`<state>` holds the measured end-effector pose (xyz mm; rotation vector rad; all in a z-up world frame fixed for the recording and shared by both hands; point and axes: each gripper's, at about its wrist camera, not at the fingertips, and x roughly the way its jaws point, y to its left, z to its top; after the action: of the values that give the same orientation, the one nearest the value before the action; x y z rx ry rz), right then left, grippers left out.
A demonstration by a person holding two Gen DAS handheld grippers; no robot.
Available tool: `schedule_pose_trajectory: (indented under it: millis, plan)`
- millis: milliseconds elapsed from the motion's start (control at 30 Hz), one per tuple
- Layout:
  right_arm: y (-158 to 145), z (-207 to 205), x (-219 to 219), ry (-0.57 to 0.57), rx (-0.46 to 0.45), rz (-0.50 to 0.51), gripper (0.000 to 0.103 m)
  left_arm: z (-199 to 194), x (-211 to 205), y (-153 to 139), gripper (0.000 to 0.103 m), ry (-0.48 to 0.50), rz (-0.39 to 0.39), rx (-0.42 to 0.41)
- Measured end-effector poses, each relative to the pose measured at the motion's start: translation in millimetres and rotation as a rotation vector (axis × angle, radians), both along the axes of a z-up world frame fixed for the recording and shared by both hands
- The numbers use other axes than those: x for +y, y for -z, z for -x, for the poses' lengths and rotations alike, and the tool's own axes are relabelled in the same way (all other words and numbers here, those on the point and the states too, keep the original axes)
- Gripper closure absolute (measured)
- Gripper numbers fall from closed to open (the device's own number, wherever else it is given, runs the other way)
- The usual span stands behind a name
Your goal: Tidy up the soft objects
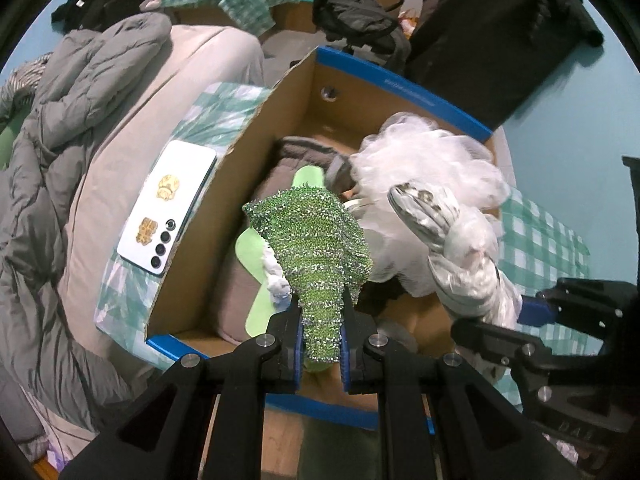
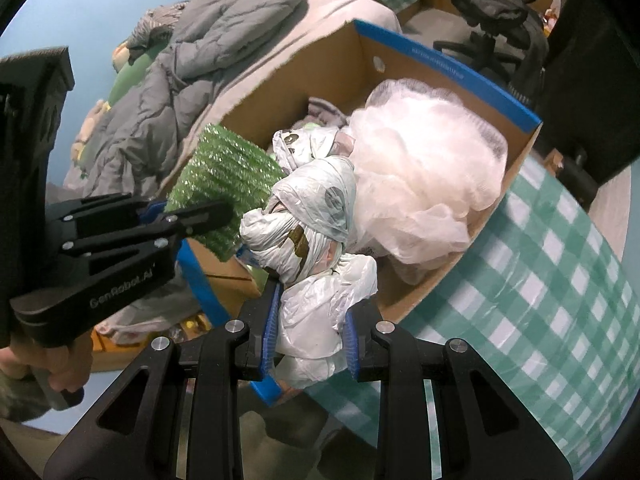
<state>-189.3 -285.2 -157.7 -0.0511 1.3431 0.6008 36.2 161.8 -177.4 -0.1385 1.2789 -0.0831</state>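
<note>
My left gripper (image 1: 322, 336) is shut on a sparkly green scrub cloth (image 1: 316, 240) and holds it over the near end of a cardboard box with blue rims (image 1: 432, 98). My right gripper (image 2: 310, 336) is shut on a knotted bundle of white plastic bags (image 2: 316, 216) above the box's near right corner. The bundle also shows in the left wrist view (image 1: 452, 248). A white mesh bath pouf (image 2: 424, 160) lies in the box, next to a grey-brown cushion (image 1: 256, 196) with a light green piece on it. The green cloth shows in the right wrist view (image 2: 224, 176).
The box stands on a green checked tablecloth (image 2: 560, 272). A white phone (image 1: 168, 204) lies left of the box. A grey quilted coat (image 1: 44, 148) is heaped on the left. A black bag (image 1: 360, 16) and dark furniture stand behind the box.
</note>
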Motion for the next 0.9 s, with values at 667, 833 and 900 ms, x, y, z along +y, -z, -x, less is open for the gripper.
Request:
schedule_pose_trajectory:
  millis: [667, 833, 900]
  plan:
    - [-21, -2, -14, 0.071, -0.023, 0.026, 0.044, 6, 16, -21, 0.049, -0.037, -0.041, -0.006]
    - [-44, 0, -24, 0.083, -0.064, 0.005, 0.041, 16, 12, -41, 0.048, -0.063, -0.013, -0.031]
    - [-52, 2, -28, 0.091, -0.081, -0.001, 0.038, 19, 8, -50, 0.048, -0.068, -0.009, -0.041]
